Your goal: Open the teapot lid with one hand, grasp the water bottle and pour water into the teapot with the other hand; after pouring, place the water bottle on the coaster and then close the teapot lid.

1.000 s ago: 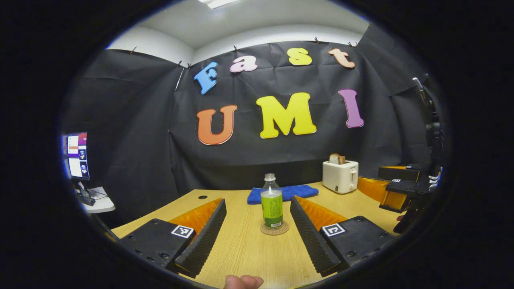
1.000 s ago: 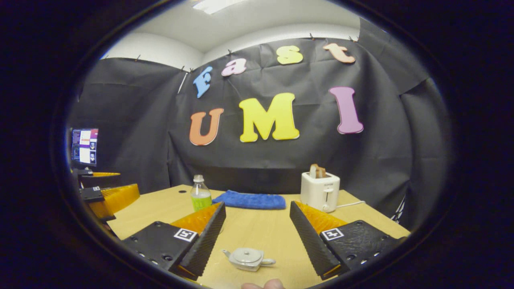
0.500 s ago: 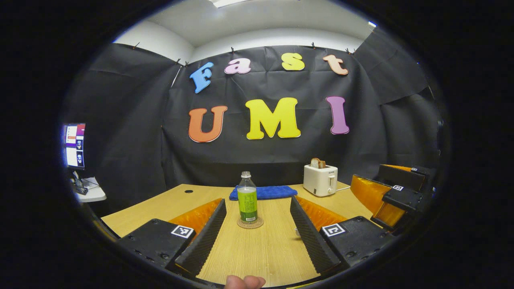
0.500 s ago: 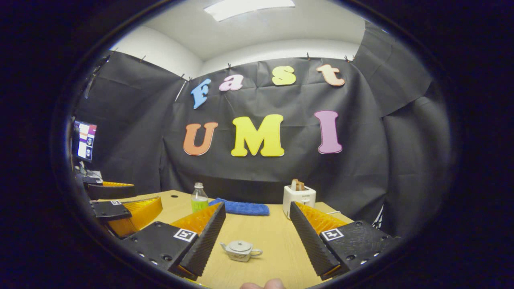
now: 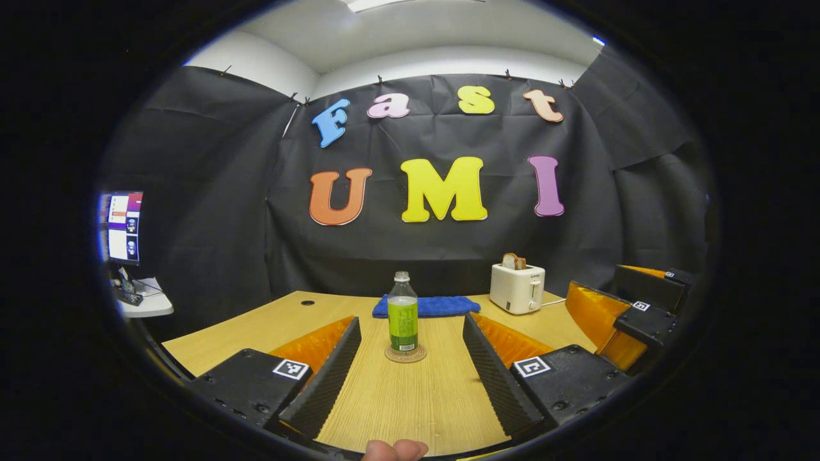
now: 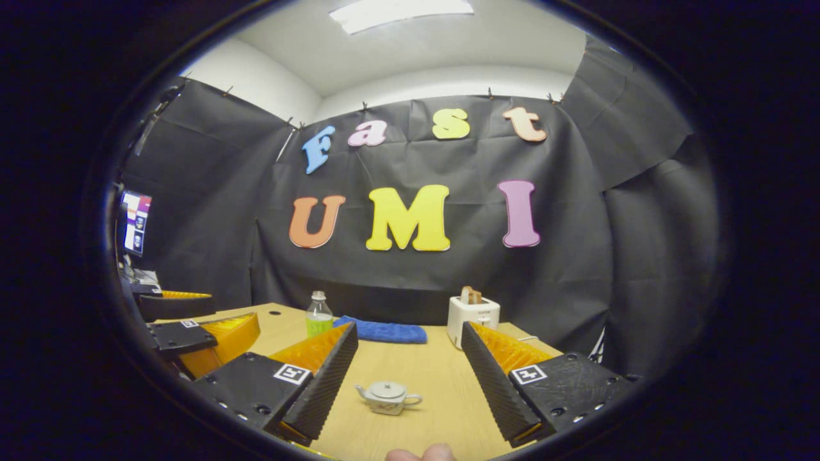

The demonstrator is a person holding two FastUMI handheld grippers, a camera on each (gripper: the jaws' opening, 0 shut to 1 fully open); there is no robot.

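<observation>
A clear water bottle [image 5: 402, 314] with a green label stands upright on a round coaster [image 5: 405, 354] on the wooden table [image 5: 410, 403]. My left gripper [image 5: 410, 322] is open, its fingers framing the bottle from some way back without touching it. In the right gripper view a small pale teapot [image 6: 387, 397] sits with its lid on, low between the fingers of my open right gripper [image 6: 409, 329], which is short of it. The bottle [image 6: 318, 315] stands farther back on the left. Each view shows the other gripper at its edge, the right gripper [image 5: 631, 314] and the left gripper [image 6: 192, 333].
A blue towel [image 5: 429, 306] lies at the table's back edge, with a white toaster [image 5: 517, 287] holding bread to its right. A monitor [image 5: 120, 226] stands on a side desk at far left. A thumb tip [image 5: 394, 450] shows at the bottom edge.
Both grippers have drawn back from the table: the bottle and the teapot look smaller and farther off than a second ago. Both stay open. The bottle and the teapot have not moved.
</observation>
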